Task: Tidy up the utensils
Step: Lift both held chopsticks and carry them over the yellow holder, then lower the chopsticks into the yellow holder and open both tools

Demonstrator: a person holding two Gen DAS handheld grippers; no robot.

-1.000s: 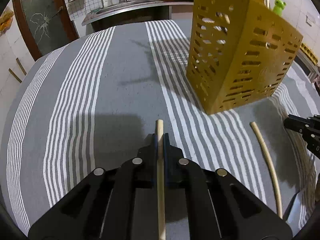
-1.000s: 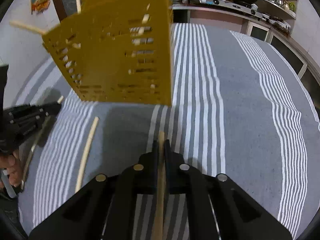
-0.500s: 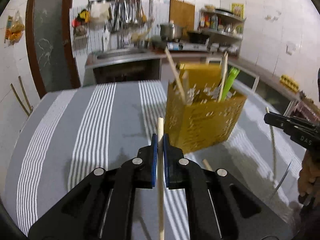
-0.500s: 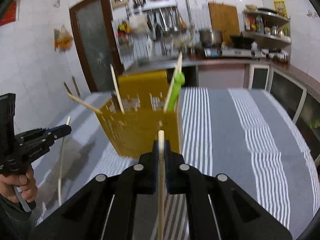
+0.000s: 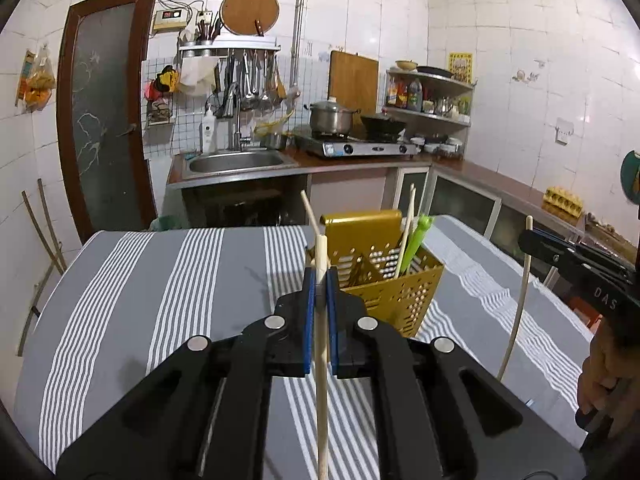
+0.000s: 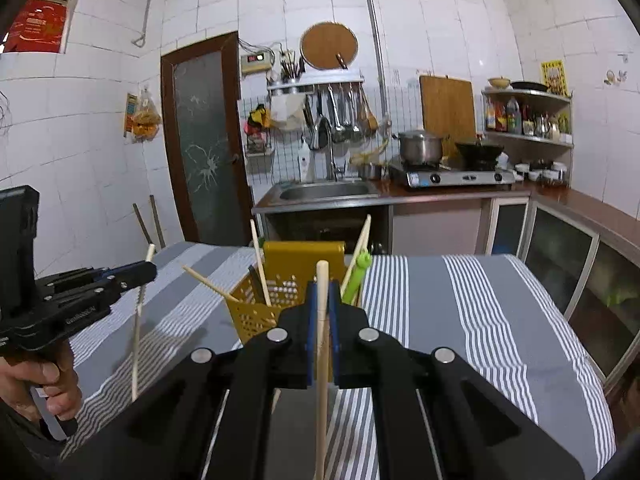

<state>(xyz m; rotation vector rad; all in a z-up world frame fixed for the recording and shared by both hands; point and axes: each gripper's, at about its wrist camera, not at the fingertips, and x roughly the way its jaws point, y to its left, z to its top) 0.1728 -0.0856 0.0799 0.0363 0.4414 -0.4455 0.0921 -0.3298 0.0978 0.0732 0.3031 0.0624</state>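
Left wrist view: left claw [image 5: 320, 280] clenched on a wooden chopstick [image 5: 321, 380].
Right claw [image 6: 322, 298] likewise grips another chopstick [image 6: 321, 380]; yellow utensil caddy [image 5: 394, 292] stands on the striped worktop [image 5: 180, 280].

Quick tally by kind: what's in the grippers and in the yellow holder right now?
Yellow holder: 1
Chopsticks: 5, with one in the left gripper, one in the right gripper and three standing in the holder
Green utensil: 1
Dark utensil, kind unclear: 1
Total: 8
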